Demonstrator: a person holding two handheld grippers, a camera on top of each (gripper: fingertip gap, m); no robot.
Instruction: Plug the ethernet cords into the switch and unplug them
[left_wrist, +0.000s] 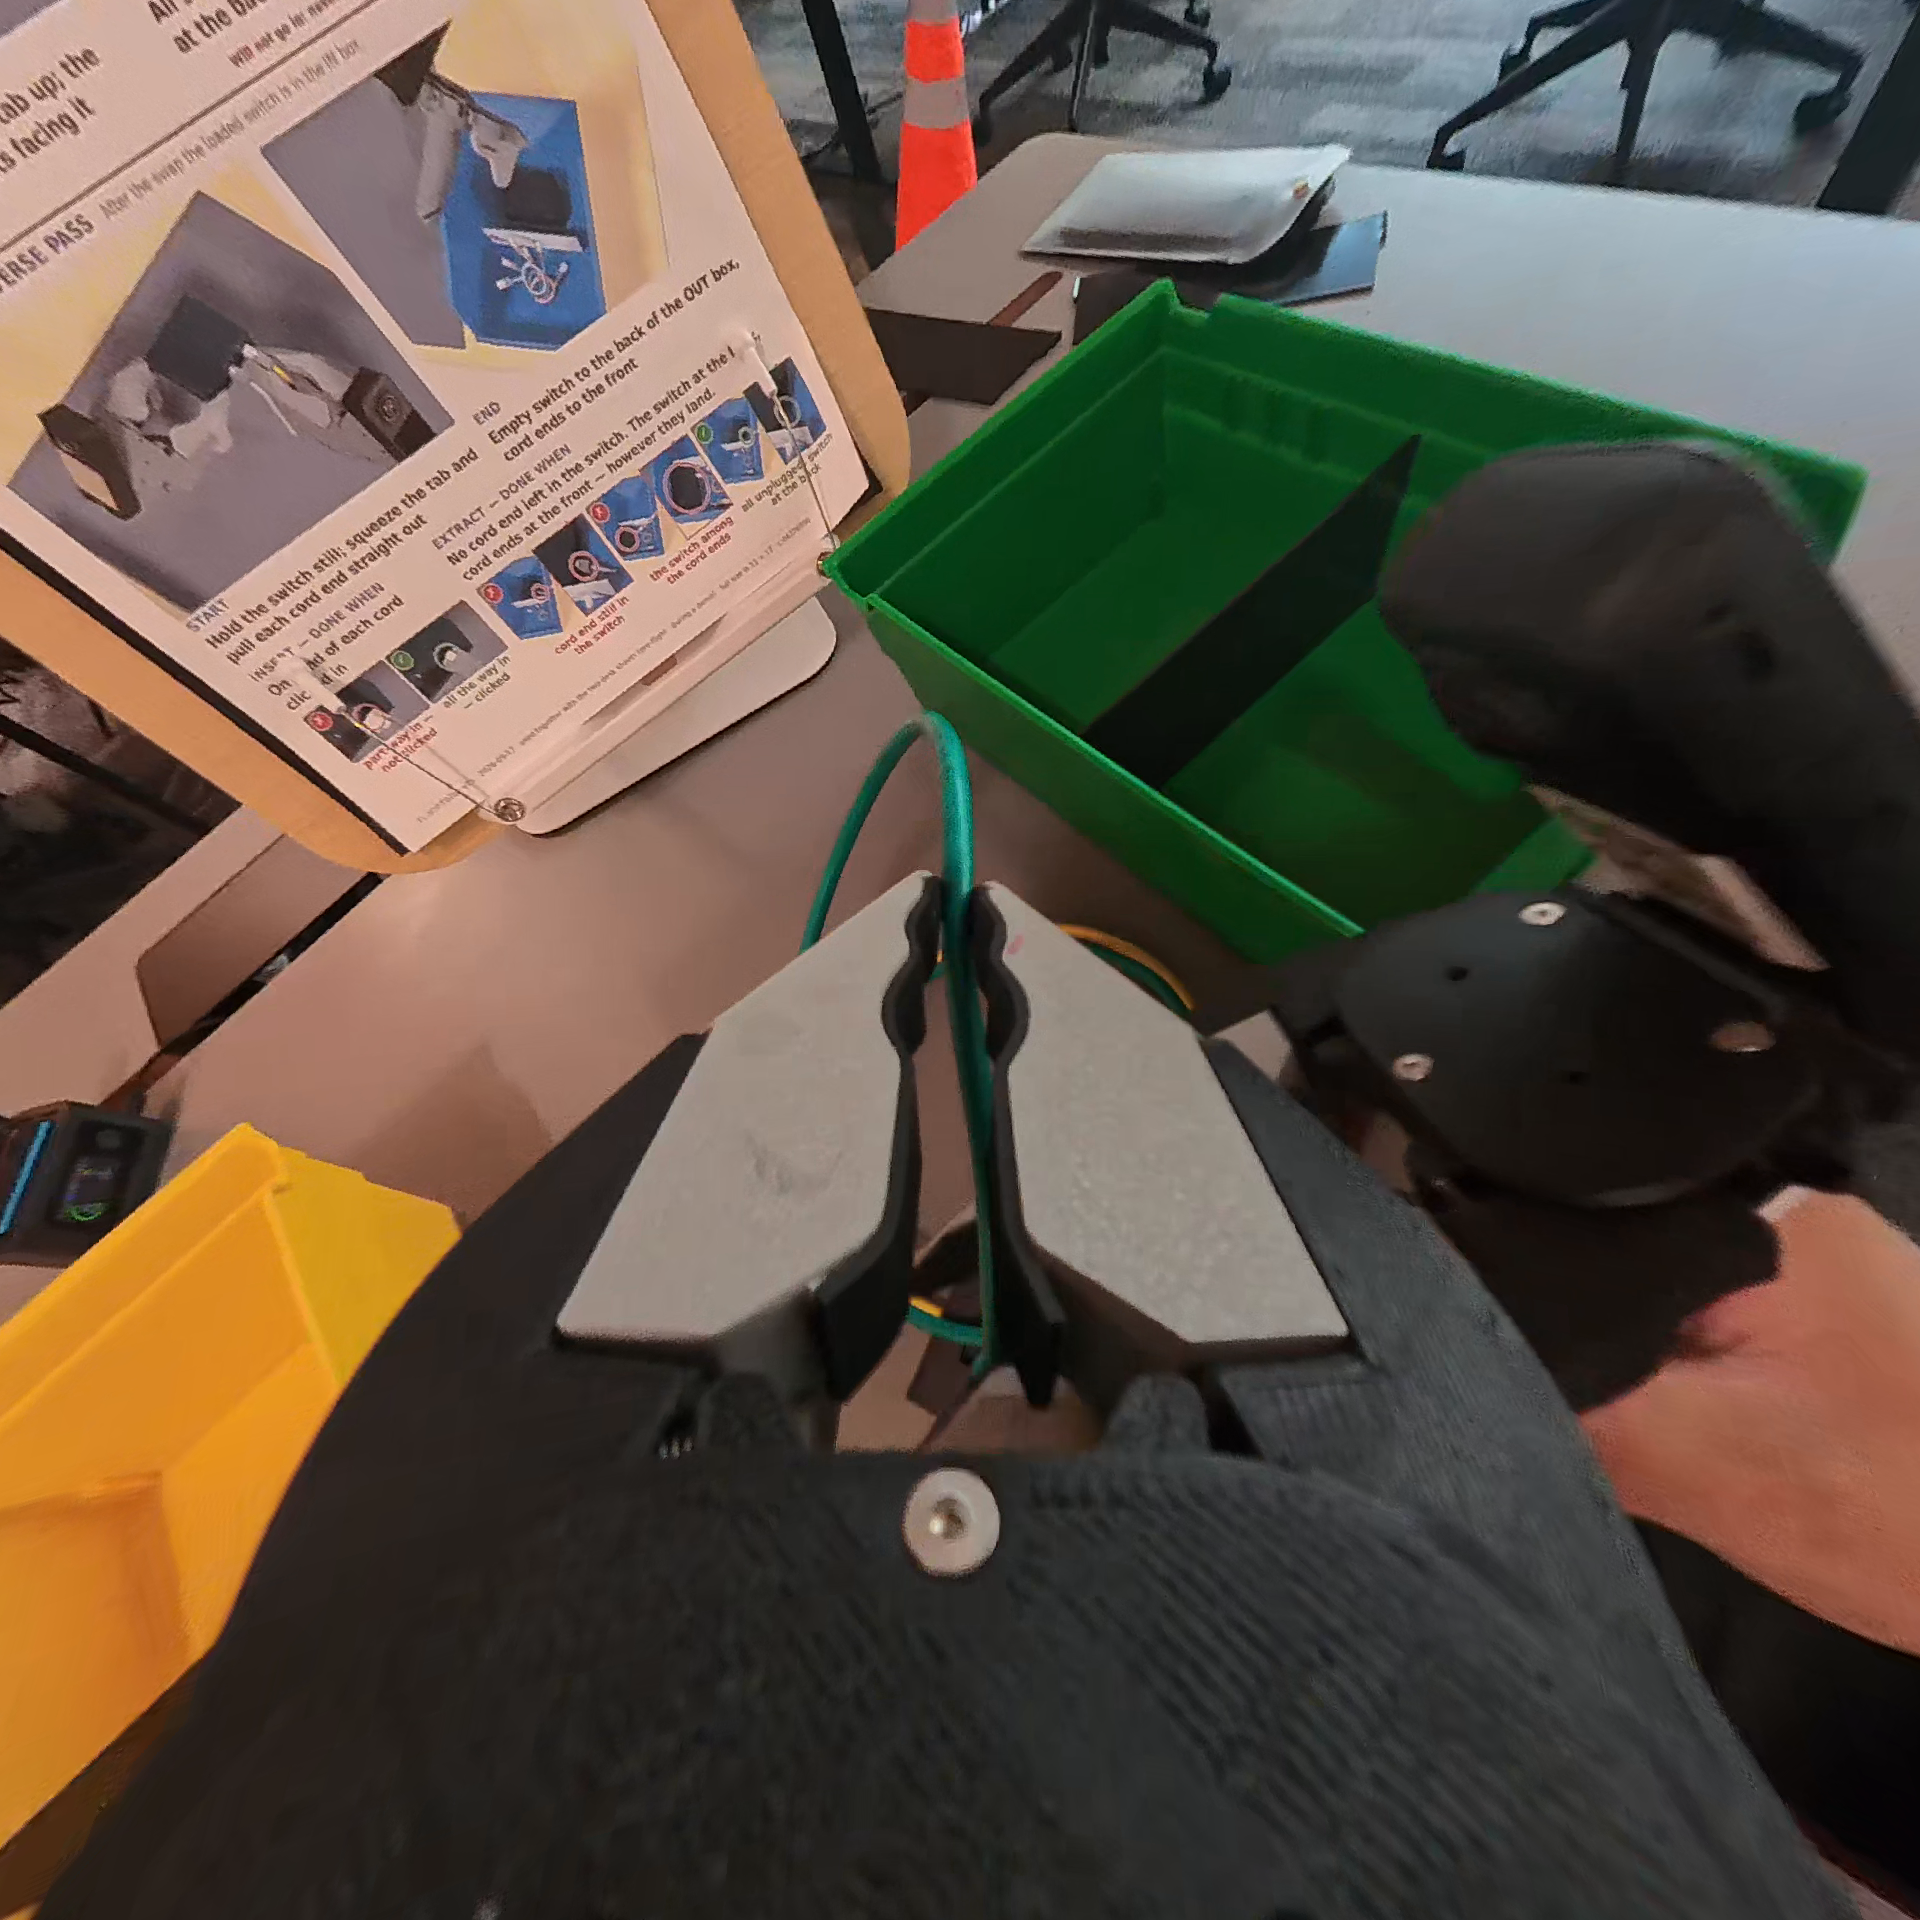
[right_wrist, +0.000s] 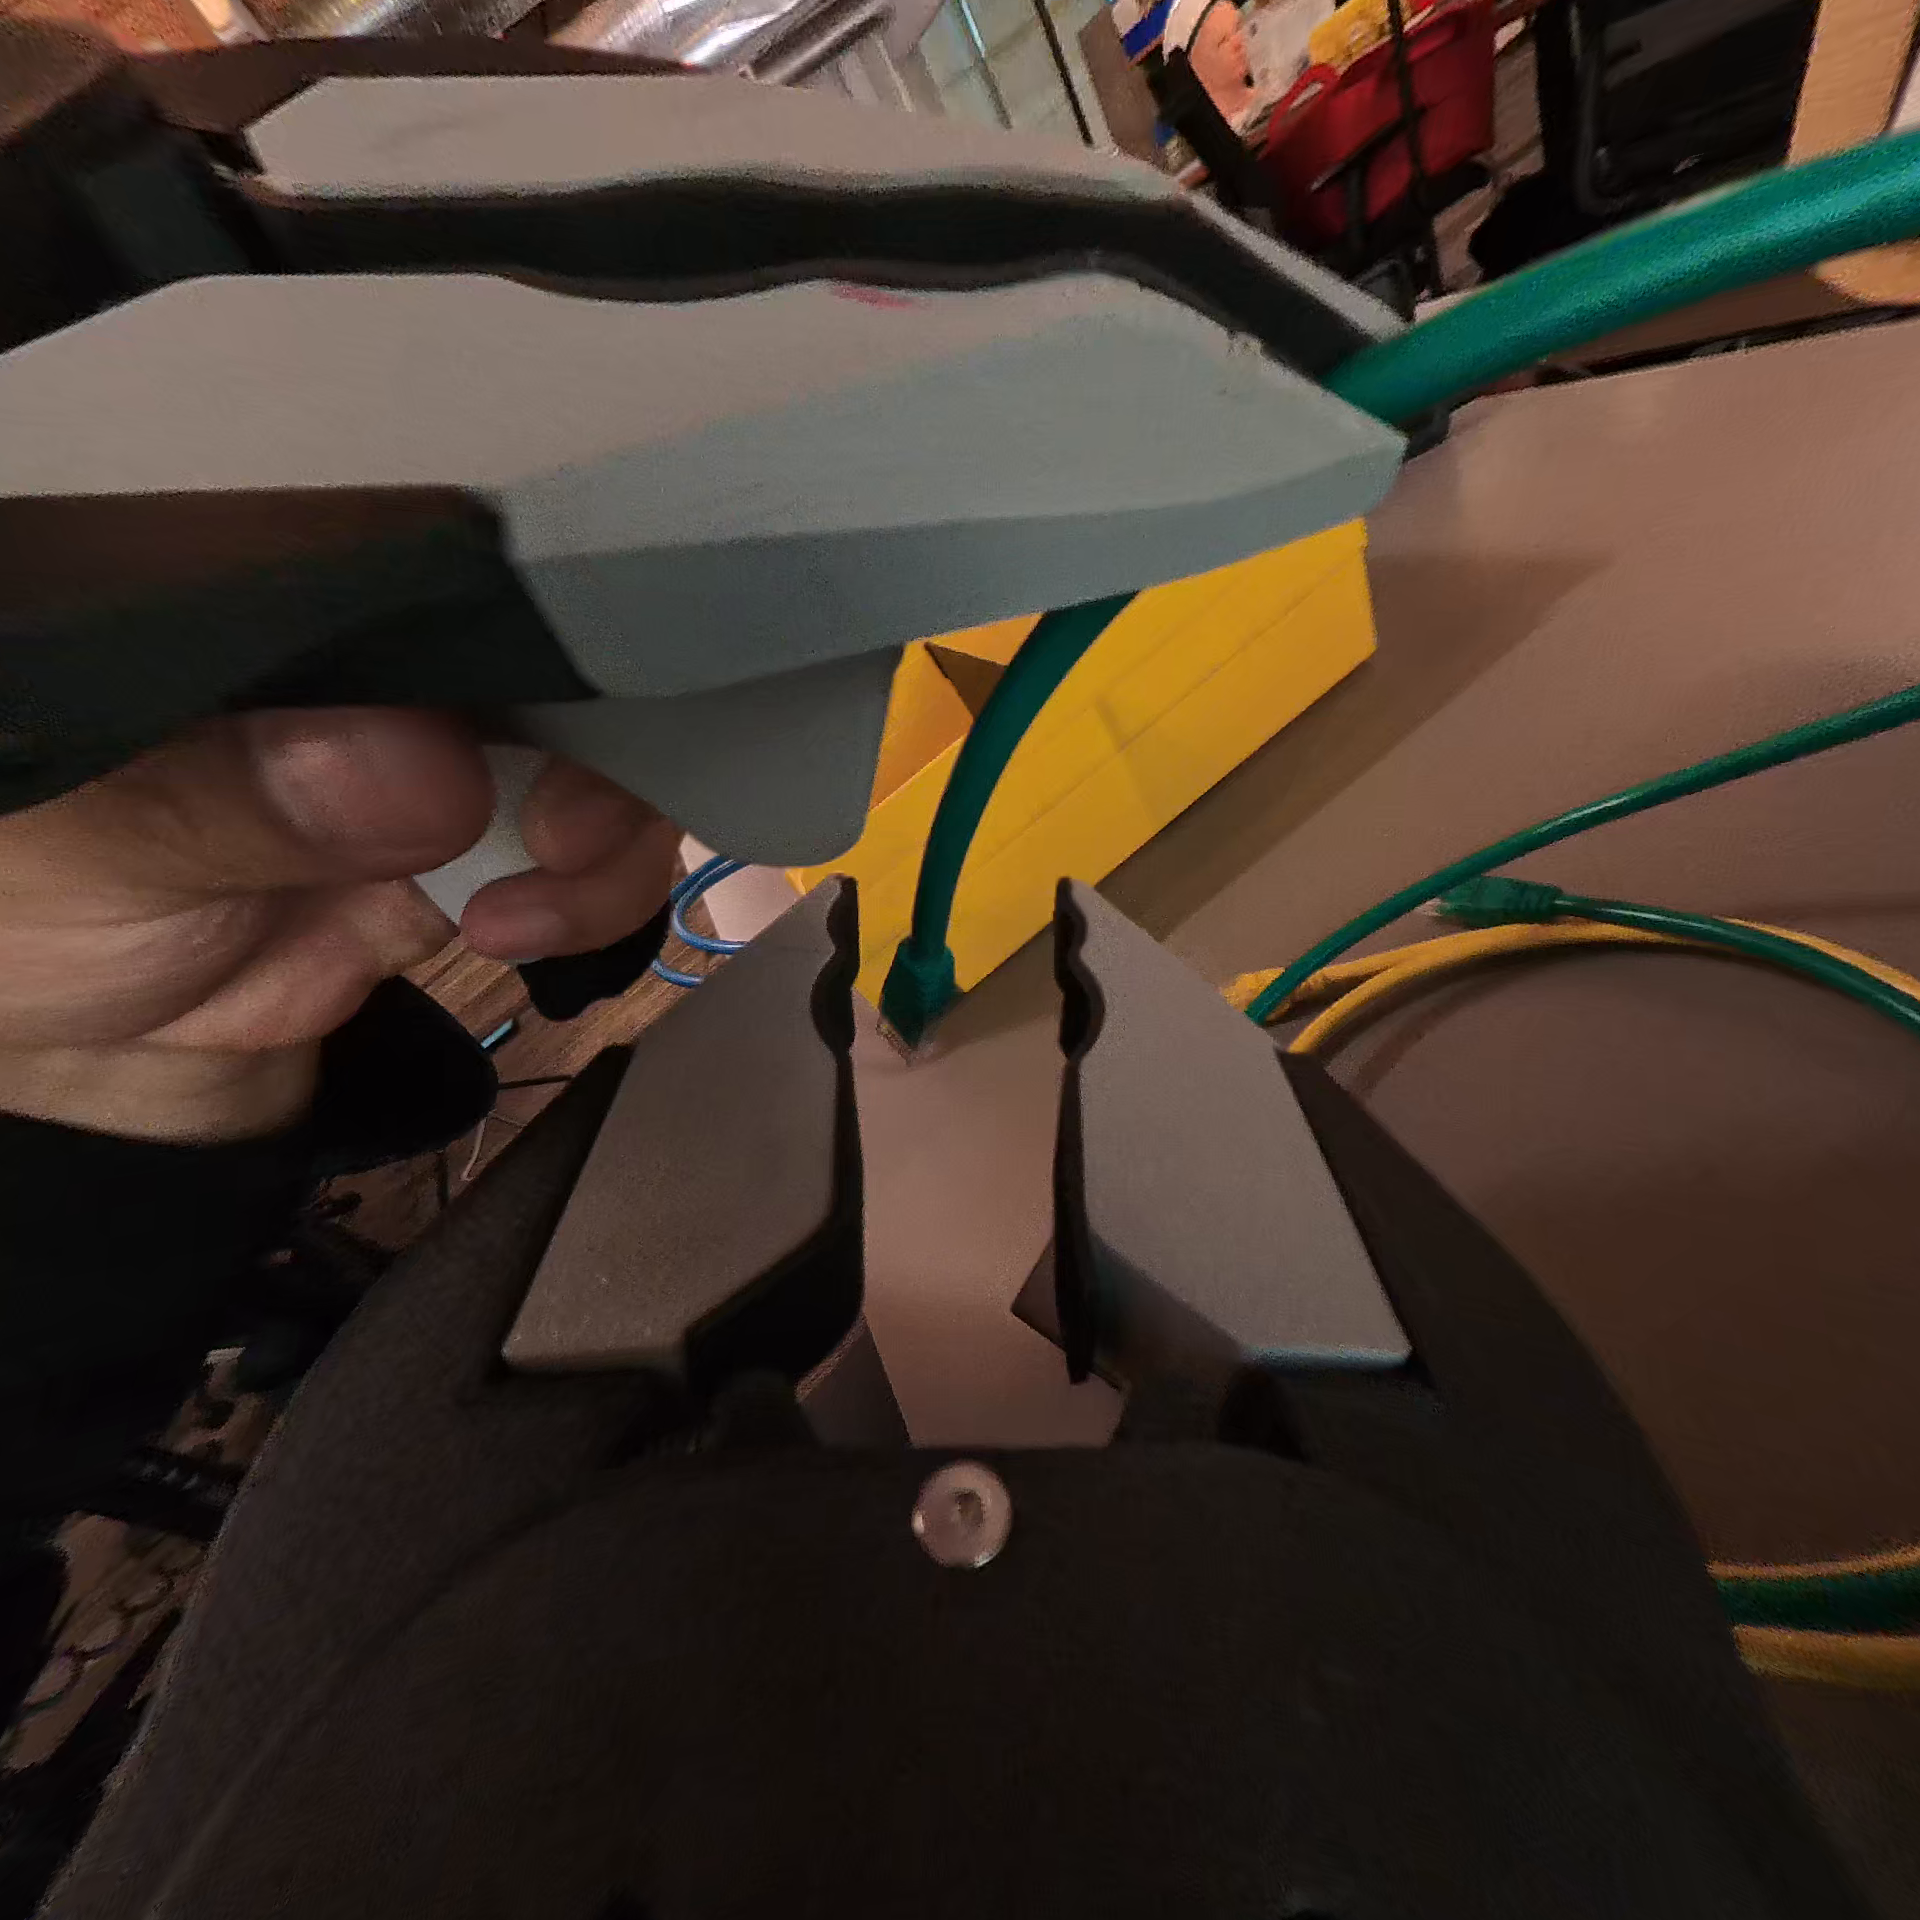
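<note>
Two bins: green bin holds only a divider; left fingers pinch green cord, right fingers apart.

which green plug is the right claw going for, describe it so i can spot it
Start at the yellow bin on the table. The green cord curving down its front ends in a green plug, tip on the table between the open right claw fingers. The other green plug lies flat, off right.
</note>
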